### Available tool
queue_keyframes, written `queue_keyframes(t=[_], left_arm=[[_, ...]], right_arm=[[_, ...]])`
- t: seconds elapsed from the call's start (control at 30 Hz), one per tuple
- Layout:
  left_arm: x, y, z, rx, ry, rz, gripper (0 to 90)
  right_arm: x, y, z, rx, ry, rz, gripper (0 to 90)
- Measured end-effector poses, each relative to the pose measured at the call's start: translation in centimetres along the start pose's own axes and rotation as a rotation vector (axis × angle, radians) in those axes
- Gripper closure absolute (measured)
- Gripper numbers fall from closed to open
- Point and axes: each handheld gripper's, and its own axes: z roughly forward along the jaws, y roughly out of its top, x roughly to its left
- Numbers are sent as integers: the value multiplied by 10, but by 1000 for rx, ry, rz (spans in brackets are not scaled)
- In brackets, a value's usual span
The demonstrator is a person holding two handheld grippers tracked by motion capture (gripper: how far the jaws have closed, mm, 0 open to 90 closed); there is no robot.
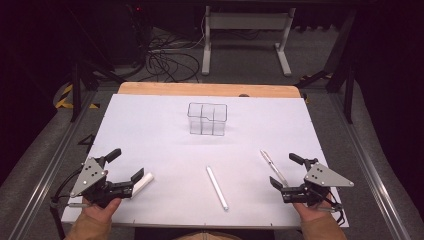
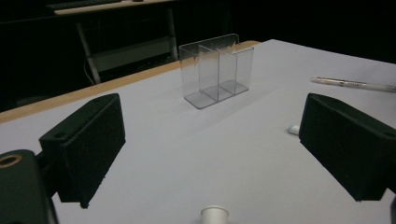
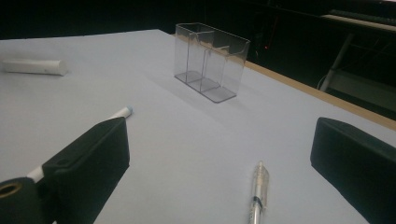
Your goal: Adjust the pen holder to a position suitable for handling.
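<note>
The left tool [image 1: 125,165] rests at about 8 o'clock on the table [image 1: 165,120], jaws spread wide and holding nothing. A short white tube [image 1: 142,183] lies between them. The right tool [image 1: 285,172] sits at 4 o'clock, equally wide and empty, with a clear pen [image 1: 273,166] lying between its jaws. A white marker [image 1: 217,187] lies at 6 o'clock, and a clear divided holder [image 1: 207,119] stands toward 12 o'clock. All three sticks look light, stiff and smooth, likely to roll or slip, so a pinch across the mid-barrel seems safest. The holder looks light and easily tipped.
</note>
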Motion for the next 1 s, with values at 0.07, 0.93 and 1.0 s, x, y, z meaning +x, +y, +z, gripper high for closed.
queue_keyframes(t=[0.07,0.93,1.0], left_arm=[[0,1,-1,1,-4,3,92],[-1,2,-2,1,-4,26,125],[-2,2,-2,0,-4,25,125]], right_arm=[[0,0,0,0,2,2,49],[3,5,4,17,30,-4,55],[3,5,5,19,34,-4,57]])
